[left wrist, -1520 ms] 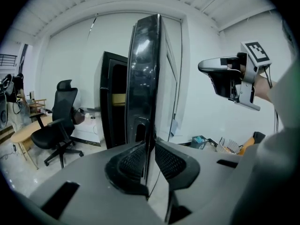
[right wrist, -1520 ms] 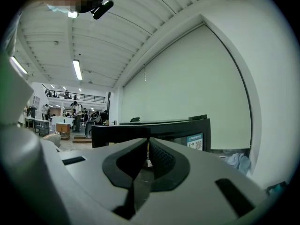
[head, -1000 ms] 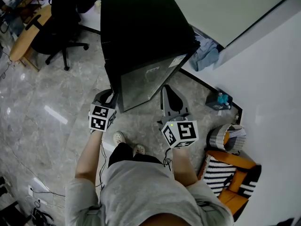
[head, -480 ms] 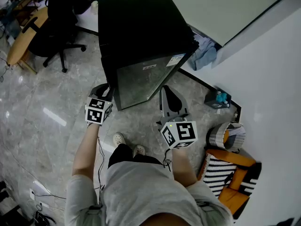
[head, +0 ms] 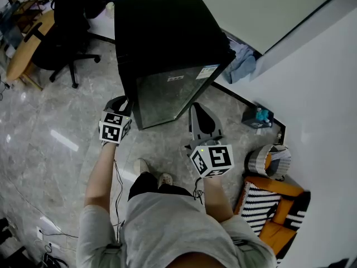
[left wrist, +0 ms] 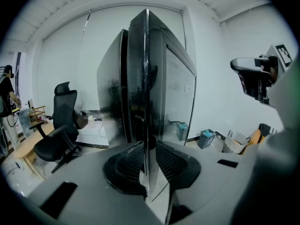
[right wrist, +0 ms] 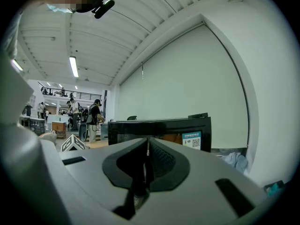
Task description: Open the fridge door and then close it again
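step: door swing, likely toward shut | fridge at 12 o'clock, door ajar by a thin gap | left fingers about half closed, clamped on door's free edge, 11 o'clock | right fingers pressed together, empty, 1 o'clock | do: follow the hinge arc, keep the grip steady, let go before the gap pinches

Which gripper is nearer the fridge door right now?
Left. The left gripper has its fingers clamped on the fridge door at its edge. The right gripper hangs in front of the fridge, apart from the door, fingers together and empty.
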Motion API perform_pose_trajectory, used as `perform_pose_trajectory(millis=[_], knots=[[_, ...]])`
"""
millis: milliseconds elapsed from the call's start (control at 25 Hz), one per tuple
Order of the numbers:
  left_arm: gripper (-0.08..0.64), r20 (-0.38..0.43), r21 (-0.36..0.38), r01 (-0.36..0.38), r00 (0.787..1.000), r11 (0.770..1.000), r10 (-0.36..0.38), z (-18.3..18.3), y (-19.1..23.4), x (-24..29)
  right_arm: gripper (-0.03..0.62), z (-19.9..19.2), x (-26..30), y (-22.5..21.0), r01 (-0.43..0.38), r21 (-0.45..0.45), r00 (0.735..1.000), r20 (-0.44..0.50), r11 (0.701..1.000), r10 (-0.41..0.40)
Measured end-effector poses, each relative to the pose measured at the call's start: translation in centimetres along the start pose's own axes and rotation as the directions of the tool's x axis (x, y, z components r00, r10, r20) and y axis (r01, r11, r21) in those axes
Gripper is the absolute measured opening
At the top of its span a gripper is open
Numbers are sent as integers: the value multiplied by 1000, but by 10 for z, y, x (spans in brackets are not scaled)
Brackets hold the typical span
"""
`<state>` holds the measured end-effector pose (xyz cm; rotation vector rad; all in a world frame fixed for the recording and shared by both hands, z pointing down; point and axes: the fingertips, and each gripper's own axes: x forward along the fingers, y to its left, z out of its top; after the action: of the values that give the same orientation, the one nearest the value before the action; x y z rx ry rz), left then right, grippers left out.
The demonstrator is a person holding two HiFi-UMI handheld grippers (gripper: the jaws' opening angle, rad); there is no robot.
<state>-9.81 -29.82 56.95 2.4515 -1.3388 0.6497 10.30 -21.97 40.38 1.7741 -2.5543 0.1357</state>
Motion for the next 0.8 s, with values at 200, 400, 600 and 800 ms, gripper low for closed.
perform_pose_trajectory(millis=[200,400,600,800], knots=[[77,-3,1,-10,1000,1000,10,2,7,4,26,-1,2,-2,7,-1,1000,-1,1000,-7],[83,-2,7,-13,1000,1000,13,3,9,7,26,0,4,-4,9,0,1000,0,1000,-9],[86,-2,28,-44,999,999,44,2,8,2,26,1,4,-3,-2,2,1000,5,1000,2],[15,59,1,-108,992,994,108,10,14,-16,26,4,8,-1,-18,3,1000,9,1000,18]])
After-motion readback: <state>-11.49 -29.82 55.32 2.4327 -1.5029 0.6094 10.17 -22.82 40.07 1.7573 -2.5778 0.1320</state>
